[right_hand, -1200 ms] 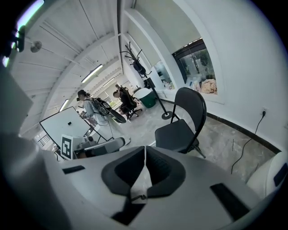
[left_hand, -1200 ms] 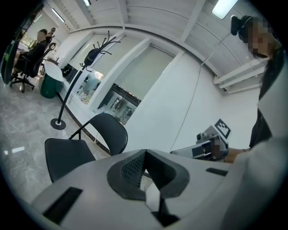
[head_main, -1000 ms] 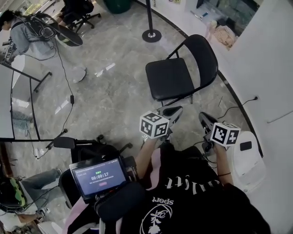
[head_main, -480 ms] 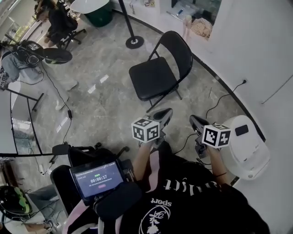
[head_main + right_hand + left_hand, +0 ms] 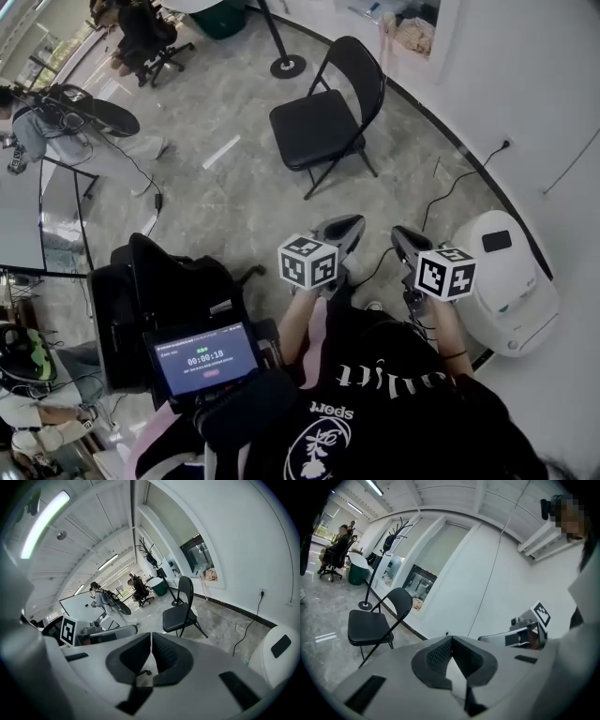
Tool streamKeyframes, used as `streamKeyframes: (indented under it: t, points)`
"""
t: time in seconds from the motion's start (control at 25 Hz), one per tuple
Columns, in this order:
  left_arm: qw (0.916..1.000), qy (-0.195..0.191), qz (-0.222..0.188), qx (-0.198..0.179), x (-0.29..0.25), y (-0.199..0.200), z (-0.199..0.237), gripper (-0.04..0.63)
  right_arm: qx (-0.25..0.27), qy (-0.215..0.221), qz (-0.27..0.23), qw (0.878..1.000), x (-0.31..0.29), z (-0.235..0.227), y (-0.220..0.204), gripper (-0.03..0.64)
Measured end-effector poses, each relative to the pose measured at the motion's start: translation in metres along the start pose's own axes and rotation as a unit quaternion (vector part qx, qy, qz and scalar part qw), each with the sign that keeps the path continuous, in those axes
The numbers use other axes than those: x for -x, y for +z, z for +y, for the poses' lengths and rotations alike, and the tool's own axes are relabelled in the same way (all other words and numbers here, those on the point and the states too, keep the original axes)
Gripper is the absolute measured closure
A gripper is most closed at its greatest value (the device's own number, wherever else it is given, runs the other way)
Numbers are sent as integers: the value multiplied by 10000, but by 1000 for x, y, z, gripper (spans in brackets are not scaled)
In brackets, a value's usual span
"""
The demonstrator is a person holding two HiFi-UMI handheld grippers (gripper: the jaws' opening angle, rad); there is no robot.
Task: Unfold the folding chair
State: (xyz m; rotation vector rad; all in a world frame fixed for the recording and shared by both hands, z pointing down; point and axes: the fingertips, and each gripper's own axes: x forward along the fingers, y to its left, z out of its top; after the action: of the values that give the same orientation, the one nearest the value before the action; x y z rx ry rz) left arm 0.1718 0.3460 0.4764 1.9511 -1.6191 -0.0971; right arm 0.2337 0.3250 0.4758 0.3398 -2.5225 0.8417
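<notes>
A black folding chair [image 5: 319,122] stands unfolded on the grey floor, seat level and backrest upright. The left gripper view shows this chair [image 5: 370,625] at the left, and the right gripper view has the chair [image 5: 180,613] at centre. My left gripper [image 5: 352,225] is shut with nothing in it, well short of the chair. Beside it, my right gripper [image 5: 402,234] is also shut and holds nothing. Both point roughly toward the chair. Up close, the left gripper [image 5: 451,640] and the right gripper [image 5: 151,638] each show their pads meeting.
A white rounded appliance [image 5: 506,281] sits by the wall at right, with a black cable [image 5: 450,192] running across the floor. A stanchion base [image 5: 288,66] stands beyond the chair. A black case [image 5: 159,300] and a tablet [image 5: 206,361] sit at lower left. People are at far left.
Both grippers have drawn back from the chair, which now stands farther off. The black case has come into view at lower left. Both pairs of jaws stay shut.
</notes>
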Motion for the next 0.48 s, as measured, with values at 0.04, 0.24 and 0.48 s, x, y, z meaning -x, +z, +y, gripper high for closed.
streamKeyframes:
  t: [0.04,0.24,0.48]
  points:
    - [10000,27,16,-13,3,-7,-7,592,8,36,6,10000,4,1,-5,592]
    - [9998,152,82,-56,23,-28,-37,591,104,235,150,9996,20,21,-31,592]
    - [9998,177,-7,-82,27,-26,-48,592,394,309,268,9984,25,32,-39,592]
